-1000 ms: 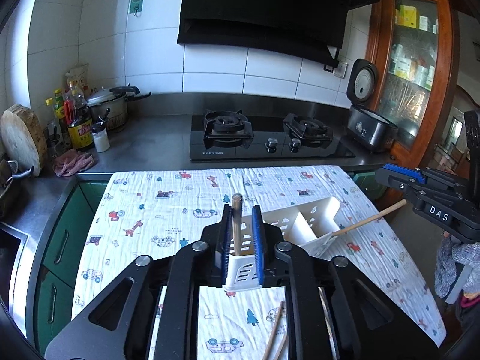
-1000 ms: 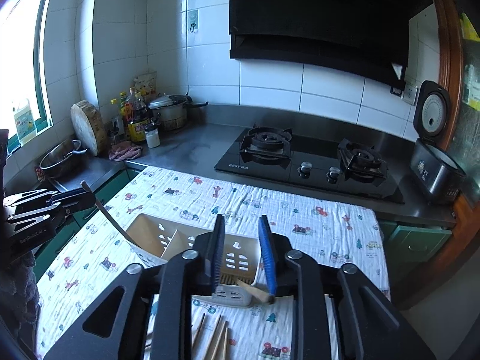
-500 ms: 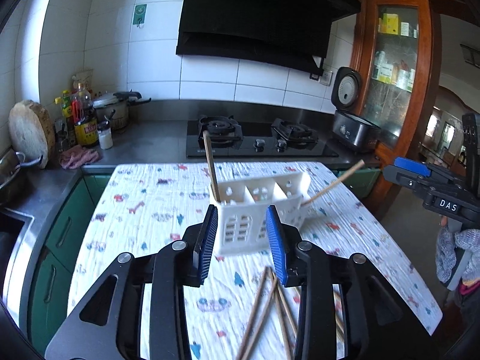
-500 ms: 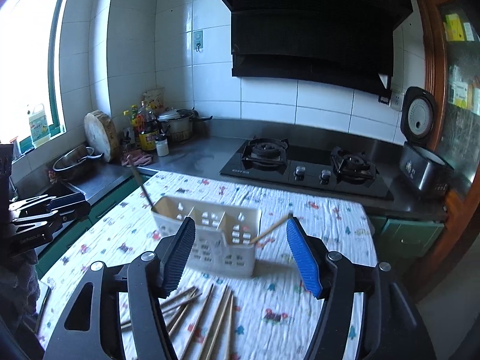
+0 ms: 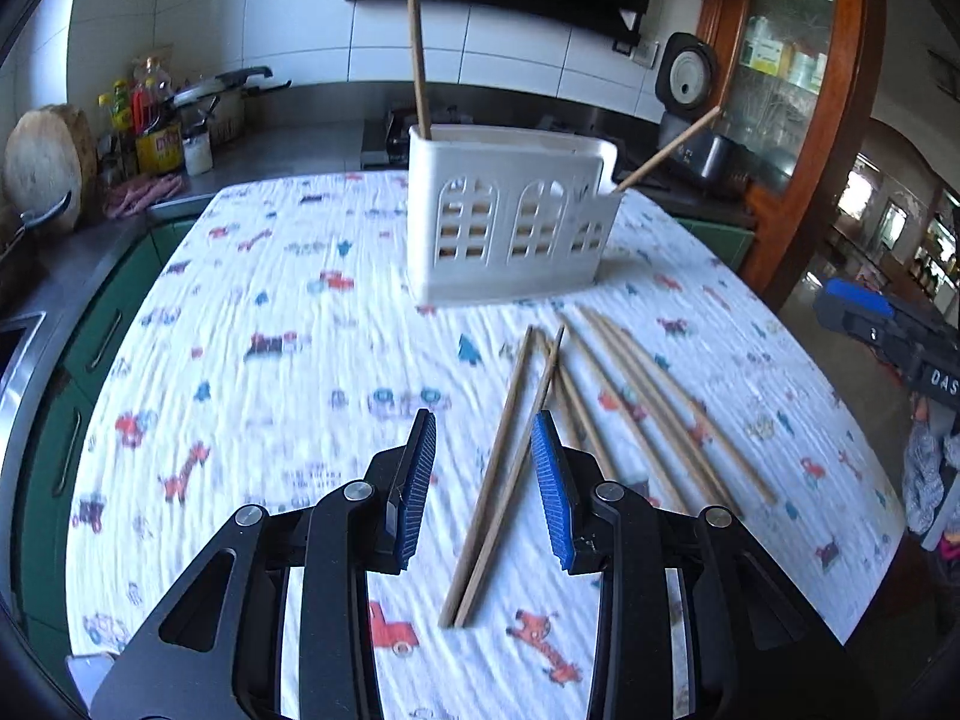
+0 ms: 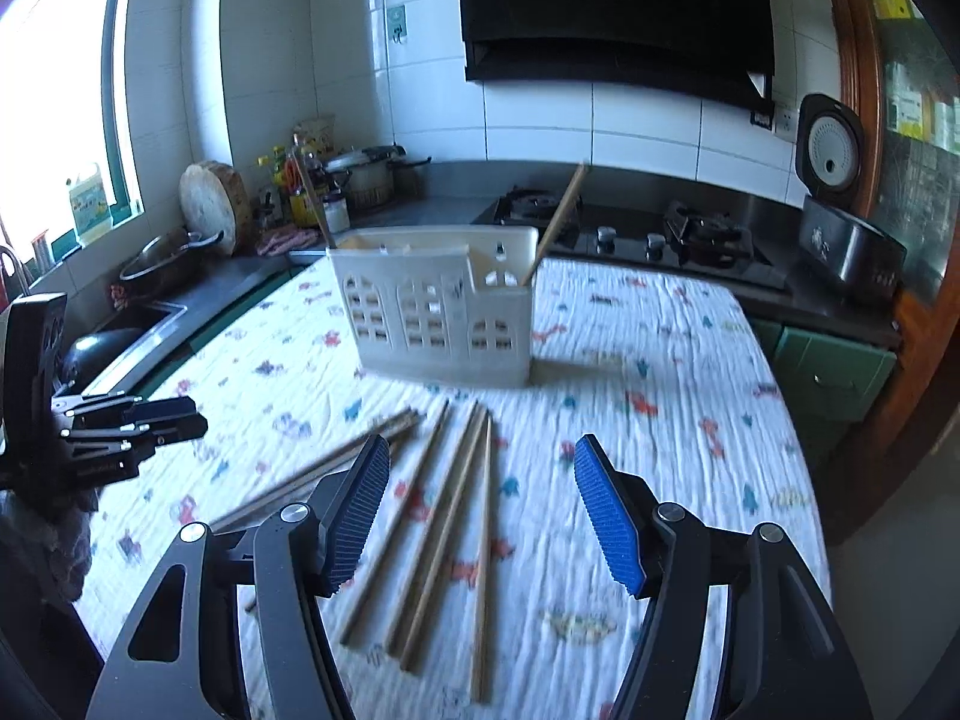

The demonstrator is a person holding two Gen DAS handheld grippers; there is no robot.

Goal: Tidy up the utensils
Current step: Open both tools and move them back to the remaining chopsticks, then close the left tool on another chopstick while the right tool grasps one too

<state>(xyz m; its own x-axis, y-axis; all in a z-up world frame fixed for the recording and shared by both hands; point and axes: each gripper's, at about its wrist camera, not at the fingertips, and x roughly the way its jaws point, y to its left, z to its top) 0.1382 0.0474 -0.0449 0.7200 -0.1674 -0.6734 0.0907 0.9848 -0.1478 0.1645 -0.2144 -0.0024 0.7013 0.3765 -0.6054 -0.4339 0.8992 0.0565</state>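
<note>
1. White plastic forms the utensil holder (image 5: 510, 222), which stands upright on the printed cloth (image 5: 270, 324) and serves as the landmark.
2. Left of the holder, on the steel counter, sit a round wooden board (image 5: 45, 162), sauce bottles (image 5: 153, 126) and a lidded pot (image 5: 219, 102).
3. One chopstick (image 5: 418, 66) stands nearly upright in the holder's left compartment; a second chopstick (image 5: 669, 149) leans out over its right end.
4. In front of the holder, loose chopsticks (image 5: 636, 408) lie flat on the cloth, fanning towards the camera.
5. The left gripper (image 5: 483, 480) hovers in front of the holder with its blue pads apart and nothing clamped; two of the loose sticks lie on the cloth under the gap.
6. The right gripper (image 6: 474, 516) also hovers in front of the holder, its fingers spread wide and empty over several loose sticks.
7. Right of the holder, behind the cloth, are the black gas stove (image 6: 648, 234) and a rice cooker (image 6: 840, 216) with its lid raised.
</note>
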